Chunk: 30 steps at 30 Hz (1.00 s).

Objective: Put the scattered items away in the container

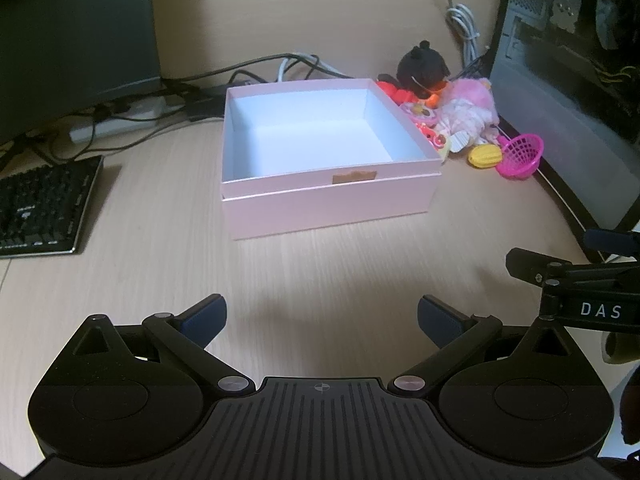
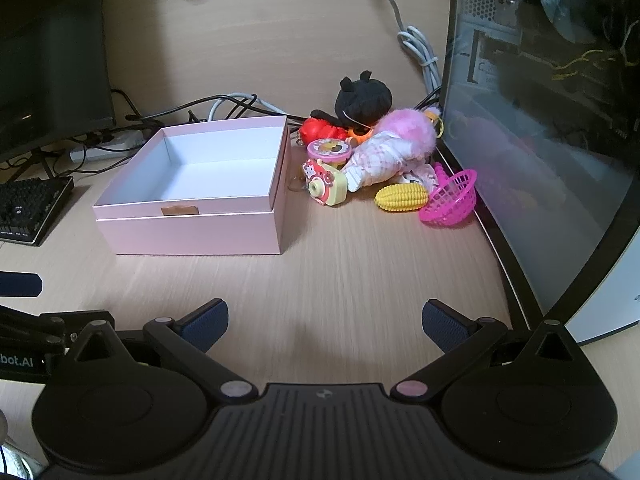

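Left tool (image 1: 320, 316) and right tool (image 2: 325, 322) both spread wide, nothing between the pads, hovering over the near part of the light wood surface (image 2: 360, 264). Square pink cardboard box (image 2: 192, 224) sits mid-surface with nothing inside. Toys piled just right of it by the glass-sided PC case (image 2: 540, 152): black plush doll (image 2: 362, 98), pink fluffy plush (image 2: 400, 140), yellow toy camera (image 2: 324, 186), yellow plastic corn (image 2: 401, 197), pink plastic basket (image 2: 450, 200).

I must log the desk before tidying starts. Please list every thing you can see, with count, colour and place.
box: 1, pink outside, white inside, empty, desk centre
black plush: 1, behind the toy pile
red toy: 1, beside box
doll: 1, pink hair, lying in the pile
toy camera: 1, yellow and pink
corn: 1, yellow
basket: 1, magenta, tipped over
keyboard: 1, black, left
cables: several, behind
left claw: open
right claw: open
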Each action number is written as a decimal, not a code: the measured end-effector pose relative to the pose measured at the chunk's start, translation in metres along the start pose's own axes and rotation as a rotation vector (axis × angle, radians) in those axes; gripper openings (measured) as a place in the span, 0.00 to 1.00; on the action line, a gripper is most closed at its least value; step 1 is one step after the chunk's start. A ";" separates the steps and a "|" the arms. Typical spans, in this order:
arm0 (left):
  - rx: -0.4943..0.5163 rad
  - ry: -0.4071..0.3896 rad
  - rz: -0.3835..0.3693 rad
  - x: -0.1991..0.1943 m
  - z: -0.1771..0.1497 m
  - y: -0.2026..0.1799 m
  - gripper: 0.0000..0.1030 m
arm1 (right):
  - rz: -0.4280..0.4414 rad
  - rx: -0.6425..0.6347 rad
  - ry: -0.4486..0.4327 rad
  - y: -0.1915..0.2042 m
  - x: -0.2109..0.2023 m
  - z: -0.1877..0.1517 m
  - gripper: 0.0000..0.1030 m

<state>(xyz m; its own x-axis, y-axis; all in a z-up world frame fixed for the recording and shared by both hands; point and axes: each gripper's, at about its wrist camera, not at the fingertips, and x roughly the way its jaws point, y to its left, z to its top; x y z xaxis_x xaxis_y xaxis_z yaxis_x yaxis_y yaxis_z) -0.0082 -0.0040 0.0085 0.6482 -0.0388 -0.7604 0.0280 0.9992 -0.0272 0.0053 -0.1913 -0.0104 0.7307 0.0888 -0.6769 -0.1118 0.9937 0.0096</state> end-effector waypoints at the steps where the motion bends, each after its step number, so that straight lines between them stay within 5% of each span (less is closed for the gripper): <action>1: 0.000 -0.001 0.000 0.000 0.000 0.000 1.00 | 0.000 0.000 -0.001 0.000 0.000 0.000 1.00; 30: -0.010 -0.001 0.007 0.002 0.001 0.003 1.00 | 0.004 0.003 -0.005 0.000 0.002 0.000 1.00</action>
<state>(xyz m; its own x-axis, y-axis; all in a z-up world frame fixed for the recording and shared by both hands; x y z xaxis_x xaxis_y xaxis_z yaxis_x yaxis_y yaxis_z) -0.0060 -0.0007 0.0079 0.6492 -0.0319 -0.7599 0.0156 0.9995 -0.0286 0.0069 -0.1913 -0.0114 0.7336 0.0931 -0.6731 -0.1128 0.9935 0.0144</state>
